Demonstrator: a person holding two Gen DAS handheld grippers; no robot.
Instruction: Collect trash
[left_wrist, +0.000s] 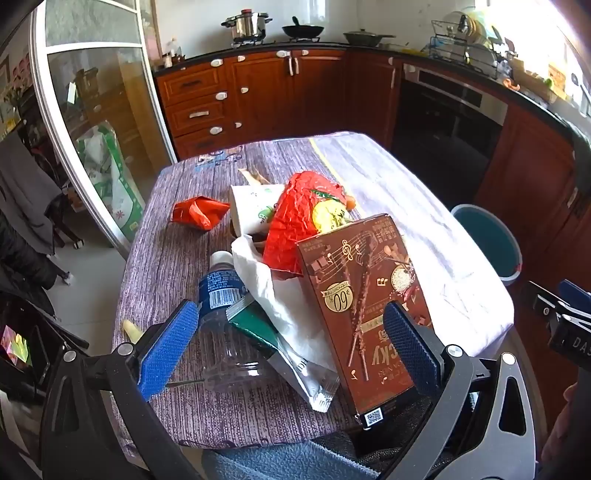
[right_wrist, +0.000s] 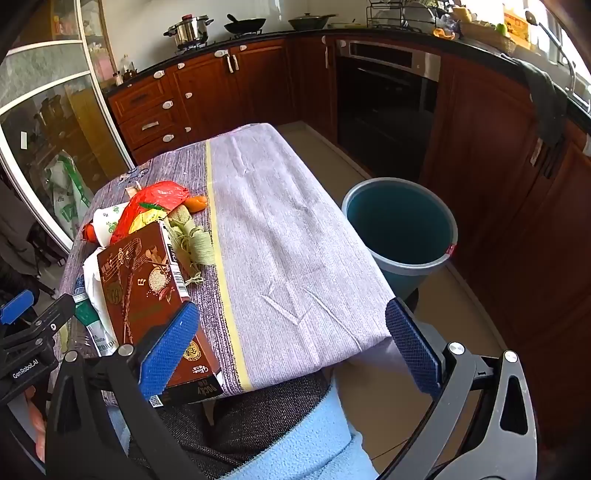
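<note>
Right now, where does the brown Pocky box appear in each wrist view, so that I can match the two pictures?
Left wrist: the brown Pocky box is right of centre, low, leaning on the trash pile.
Right wrist: it is at lower left, near the table edge.
Shared landmark: the teal bucket on the floor right of the table.
</note>
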